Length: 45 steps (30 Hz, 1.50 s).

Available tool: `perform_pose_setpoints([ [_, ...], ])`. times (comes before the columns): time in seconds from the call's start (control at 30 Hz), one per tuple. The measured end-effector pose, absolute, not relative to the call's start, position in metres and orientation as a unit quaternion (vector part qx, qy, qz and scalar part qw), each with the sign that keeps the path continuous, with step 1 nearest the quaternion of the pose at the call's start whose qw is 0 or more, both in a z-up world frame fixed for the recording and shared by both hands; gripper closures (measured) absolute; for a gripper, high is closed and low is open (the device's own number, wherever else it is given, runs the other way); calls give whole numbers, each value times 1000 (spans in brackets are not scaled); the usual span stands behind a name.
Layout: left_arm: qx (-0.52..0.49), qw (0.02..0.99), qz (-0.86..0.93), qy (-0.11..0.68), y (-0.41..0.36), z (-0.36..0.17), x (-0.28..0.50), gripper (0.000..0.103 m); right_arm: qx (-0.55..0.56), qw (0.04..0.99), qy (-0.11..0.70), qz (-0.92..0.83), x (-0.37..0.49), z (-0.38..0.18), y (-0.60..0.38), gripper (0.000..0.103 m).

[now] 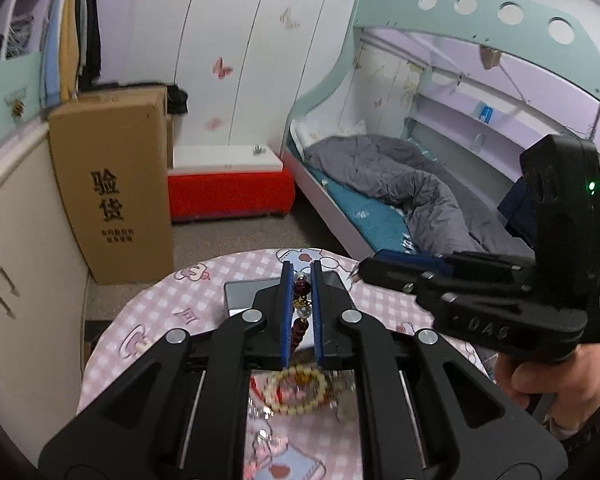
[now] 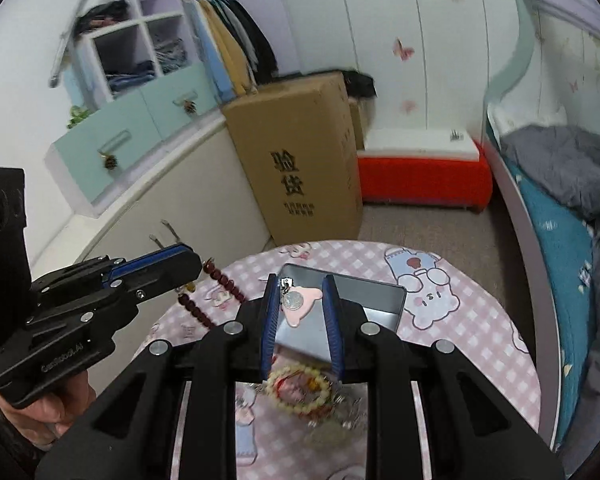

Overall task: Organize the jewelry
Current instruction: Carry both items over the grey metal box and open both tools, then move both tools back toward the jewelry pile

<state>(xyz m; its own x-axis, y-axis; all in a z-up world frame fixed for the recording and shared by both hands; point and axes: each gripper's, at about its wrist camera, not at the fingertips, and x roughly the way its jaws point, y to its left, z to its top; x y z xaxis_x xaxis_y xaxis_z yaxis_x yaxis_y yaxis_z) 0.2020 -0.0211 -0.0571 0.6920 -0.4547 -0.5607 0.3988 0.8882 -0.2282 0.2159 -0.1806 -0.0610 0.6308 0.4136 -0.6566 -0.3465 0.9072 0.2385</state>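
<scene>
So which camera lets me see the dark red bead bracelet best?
The right wrist view. There the dark red bead bracelet dangles in the open from the left gripper, so a long run of beads shows. In the left wrist view only a few beads peek out between that gripper's blue pads, which squeeze it.

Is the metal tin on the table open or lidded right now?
Open: the tin shows a bare grey inside and raised rim; no lid on it.

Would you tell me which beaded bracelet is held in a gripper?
The dark red bracelet, clamped in the left gripper; the cream bracelet lies on the table.
</scene>
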Motion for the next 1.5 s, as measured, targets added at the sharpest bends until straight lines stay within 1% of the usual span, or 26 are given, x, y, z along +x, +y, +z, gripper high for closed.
perform_pose_setpoints([
  [0.07,-47,911,-224,343,-27,-66,226,94,50,896,393,201,233,-71,-182,83],
  [0.17,-62,902,-227,363,-29,-77,245,94,72,883,420,199,250,-89,-188,83],
  [0.23,-51,898,-221,376,-36,-83,255,94,75,877,434,191,259,-99,-190,82],
  [0.3,-39,897,-217,382,-40,-86,261,81,86,871,448,182,265,-107,-193,81],
  [0.33,-33,898,-208,386,-42,-86,262,45,96,869,452,175,267,-109,-197,71],
  [0.37,-27,901,-192,388,-42,-85,262,8,102,870,452,169,267,-109,-199,59],
  [0.4,-21,909,-171,379,-40,-82,260,6,107,874,446,158,265,-106,-202,22],
  [0.43,-20,917,-163,364,-36,-77,256,6,108,884,433,140,262,-103,-207,8],
  [0.7,-28,946,-86,310,-4,-43,223,6,132,908,381,115,237,-66,-227,7],
  [0.83,-28,959,-55,277,11,-25,197,6,110,924,347,117,213,-35,-224,7],
  [0.97,-13,964,-30,262,21,-15,169,6,94,939,310,116,187,-10,-221,7],
  [1.13,-23,972,-26,234,29,-2,135,6,68,954,268,111,151,10,-212,7],
  [1.33,-19,983,-18,181,33,16,91,6,53,975,195,98,102,38,-204,7],
  [1.5,-13,989,-13,144,35,24,57,6,46,984,148,87,68,48,-198,7],
])
